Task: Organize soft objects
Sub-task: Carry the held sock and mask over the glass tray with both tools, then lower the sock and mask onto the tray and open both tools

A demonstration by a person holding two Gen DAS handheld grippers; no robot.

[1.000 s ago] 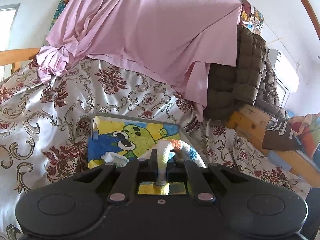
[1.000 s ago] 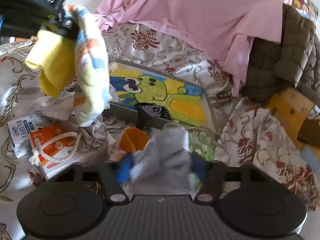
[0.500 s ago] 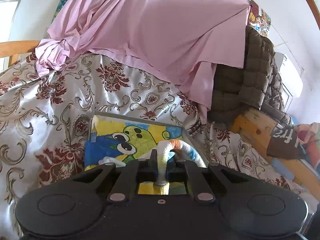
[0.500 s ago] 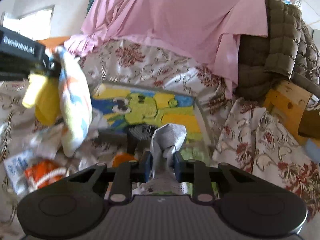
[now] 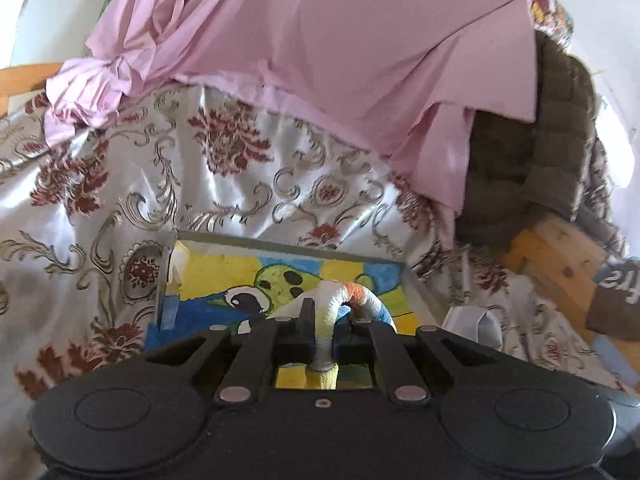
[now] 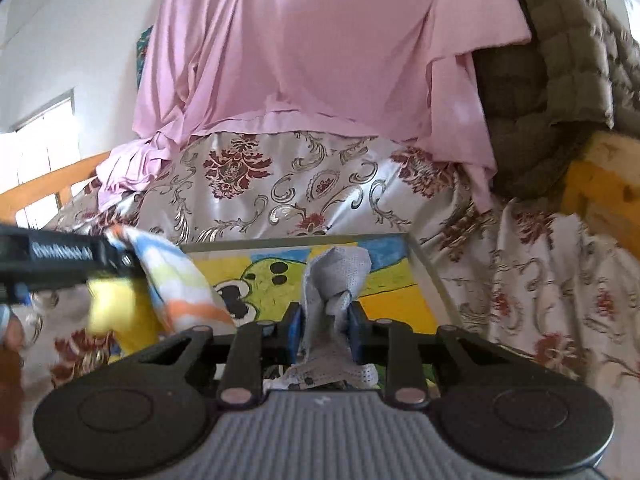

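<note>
Left tool point(image 6: 120, 258) lettering (blurred, unreadable)

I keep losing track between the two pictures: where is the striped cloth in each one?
Left wrist: striped cloth at bottom centre, pinched in the left gripper.
Right wrist: striped cloth at the left edge, hanging from that gripper.
Shared landmark: the frog picture behind it.

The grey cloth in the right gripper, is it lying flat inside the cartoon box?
No, the grey cloth is pinched upright in the right gripper, held up in front of the cartoon box.
</note>
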